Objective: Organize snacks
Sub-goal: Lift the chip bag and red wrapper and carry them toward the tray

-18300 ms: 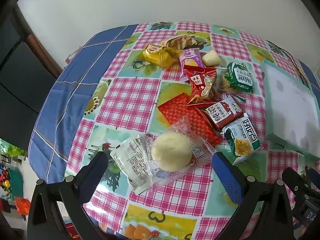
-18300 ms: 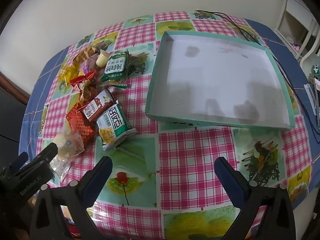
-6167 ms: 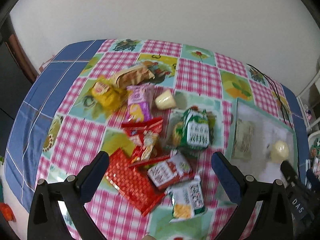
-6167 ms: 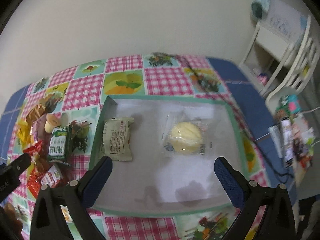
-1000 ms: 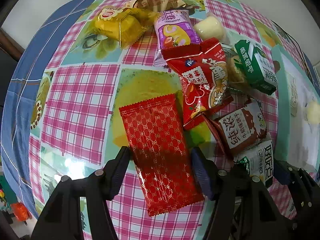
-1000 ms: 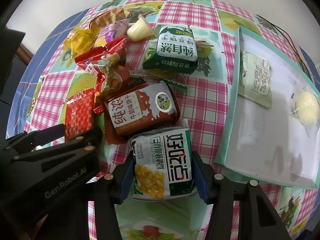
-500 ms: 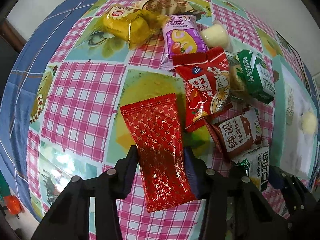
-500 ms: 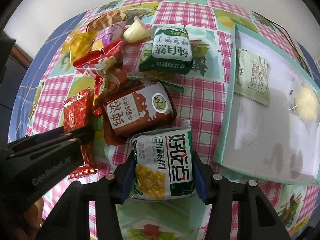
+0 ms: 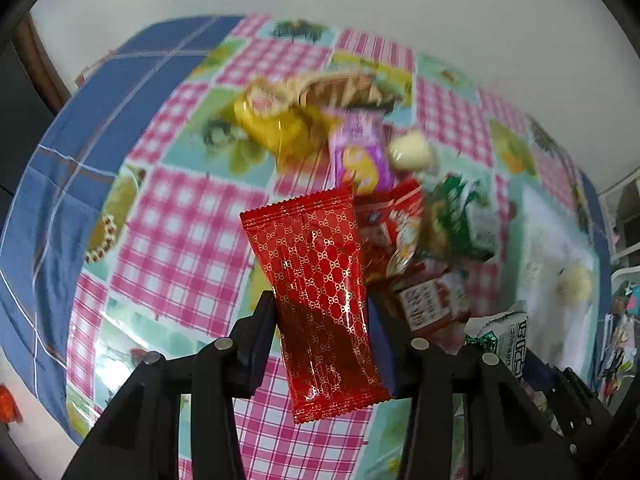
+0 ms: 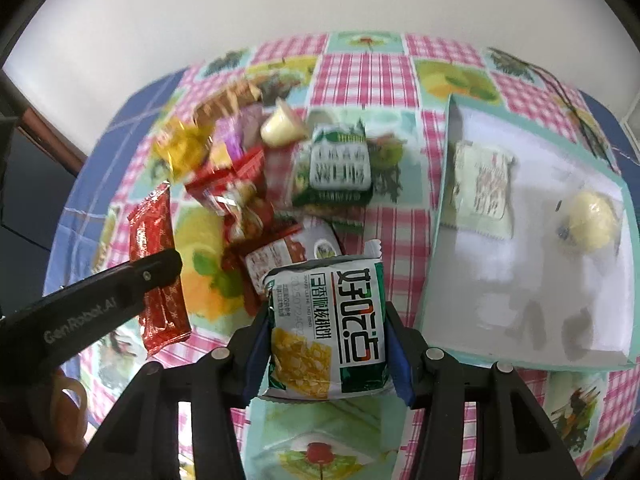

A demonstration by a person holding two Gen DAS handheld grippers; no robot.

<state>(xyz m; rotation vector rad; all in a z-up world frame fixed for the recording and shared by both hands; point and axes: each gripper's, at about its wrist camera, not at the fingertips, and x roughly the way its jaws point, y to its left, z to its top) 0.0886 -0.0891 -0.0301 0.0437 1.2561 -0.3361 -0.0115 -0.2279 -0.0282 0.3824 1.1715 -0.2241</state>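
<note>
My left gripper [image 9: 322, 322] is shut on a red patterned snack packet [image 9: 316, 280] and holds it above the table; the packet also shows in the right wrist view [image 10: 158, 264]. My right gripper [image 10: 326, 340] is shut on a green-and-white snack packet [image 10: 328, 324], lifted off the table, left of the teal tray [image 10: 436, 216]. The tray holds a pale green packet [image 10: 482, 188] and a wrapped yellow bun [image 10: 592, 220]. A pile of snacks remains on the checked tablecloth: a brown-red packet [image 10: 288, 256], a green packet [image 10: 340, 164], a red bag [image 10: 236, 188].
Further back lie a yellow packet [image 9: 276, 124], a purple packet [image 9: 360, 156], a brown wrapped pastry [image 9: 340, 88] and a small jelly cup [image 9: 412, 154]. A black cable [image 10: 560, 92] runs behind the tray. The wall stands close behind the table.
Both grippers have lifted their packets off the table and risen; the view has tilted up towards the wall. The red packet now hangs in the left jaws.
</note>
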